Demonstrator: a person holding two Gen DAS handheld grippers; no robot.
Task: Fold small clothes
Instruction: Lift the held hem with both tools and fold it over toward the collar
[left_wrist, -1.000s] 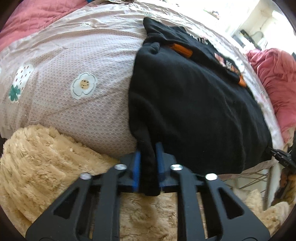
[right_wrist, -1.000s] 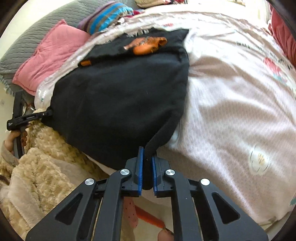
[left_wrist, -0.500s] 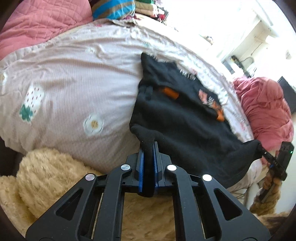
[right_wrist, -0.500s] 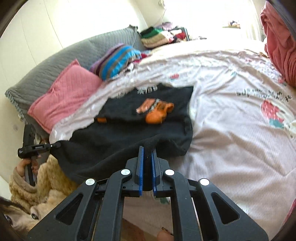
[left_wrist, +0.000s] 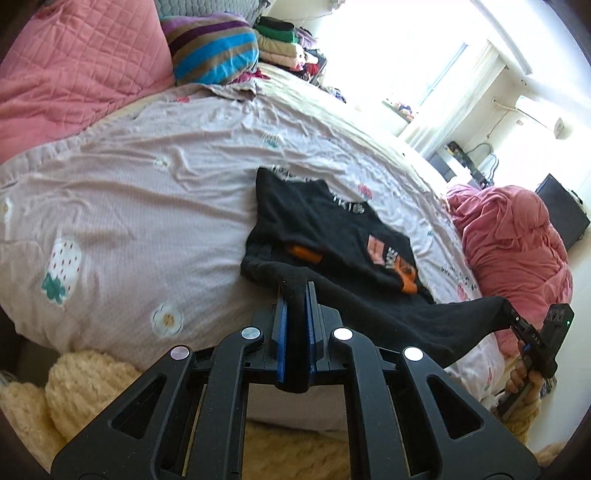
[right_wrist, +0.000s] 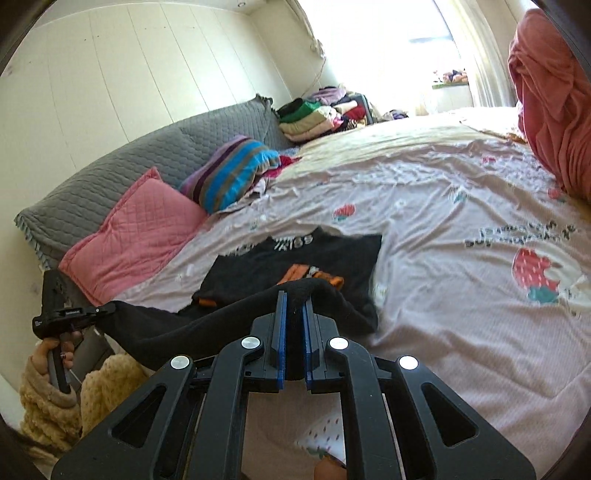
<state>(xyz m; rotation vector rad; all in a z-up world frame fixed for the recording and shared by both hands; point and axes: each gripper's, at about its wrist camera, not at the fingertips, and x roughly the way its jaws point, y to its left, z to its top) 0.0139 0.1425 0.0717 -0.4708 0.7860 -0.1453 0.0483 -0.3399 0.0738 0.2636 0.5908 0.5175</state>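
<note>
A small black garment with orange and white print (left_wrist: 332, 229) lies on the pale patterned bedsheet (left_wrist: 147, 192); it also shows in the right wrist view (right_wrist: 295, 258). My left gripper (left_wrist: 295, 295) is shut on one near corner of its hem. My right gripper (right_wrist: 293, 299) is shut on the other near corner. The hem is lifted above the bed and stretched between them. The far part with the neckline still rests on the sheet. Each gripper shows in the other's view, the right one (left_wrist: 517, 319) and the left one (right_wrist: 99, 310).
A pink quilted pillow (right_wrist: 136, 229) and a striped pillow (right_wrist: 232, 173) lie at the head of the bed. A pink bundle of cloth (left_wrist: 517, 236) sits on the bed's other side. Stacked clothes (right_wrist: 314, 118) lie far back. A beige fleecy sleeve (left_wrist: 74, 387) is below.
Both grippers have risen and tilted up, lifting the near hem of the black garment off the bed's front edge and carrying it over the garment toward the neckline.
</note>
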